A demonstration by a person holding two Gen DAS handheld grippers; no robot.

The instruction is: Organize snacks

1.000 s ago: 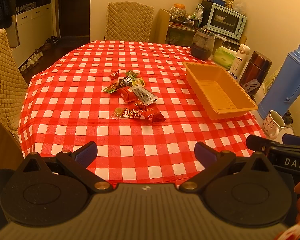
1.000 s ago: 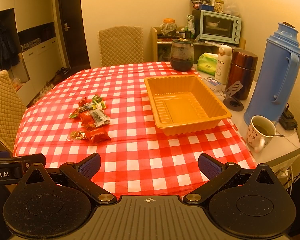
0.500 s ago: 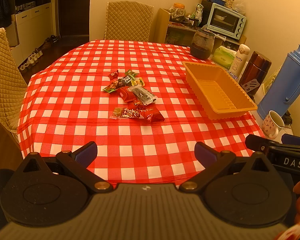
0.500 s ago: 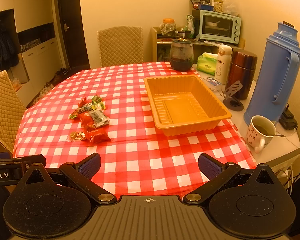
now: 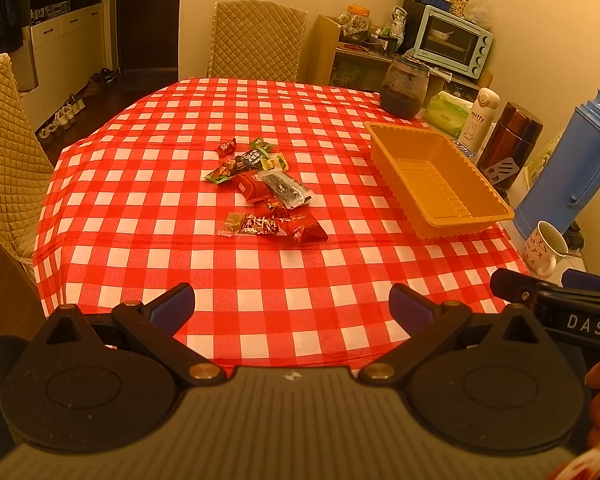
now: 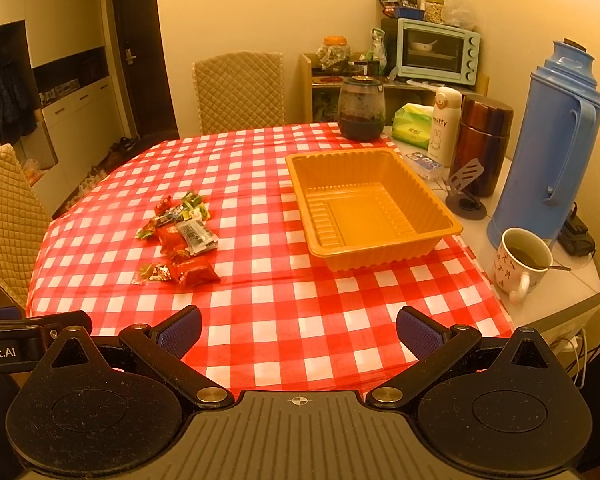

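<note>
Left wrist view: both spread grippers (image 5: 291, 304) (image 6: 299, 328) face crinkly snack wrappers (image 5: 266, 194) beside a ribbed orange plastic tray (image 5: 440, 224).

Setting: home dining room. Tabletop (image 6: 284, 320) under a red-and-white checked cloth, with quilted-cover chairs at its far edge (image 6: 238, 90) and left edge (image 6: 8, 216). Beyond the far right corner, a low shelf carries a pale blue toaster oven (image 6: 436, 52), a jar and snack bags. Along the right edge: blue thermos jug (image 6: 552, 144), brown flask (image 6: 484, 144), mug with a spoon (image 6: 520, 264). Shoes in a row (image 5: 66, 114) on the floor by white cabinets and a dark door.
</note>
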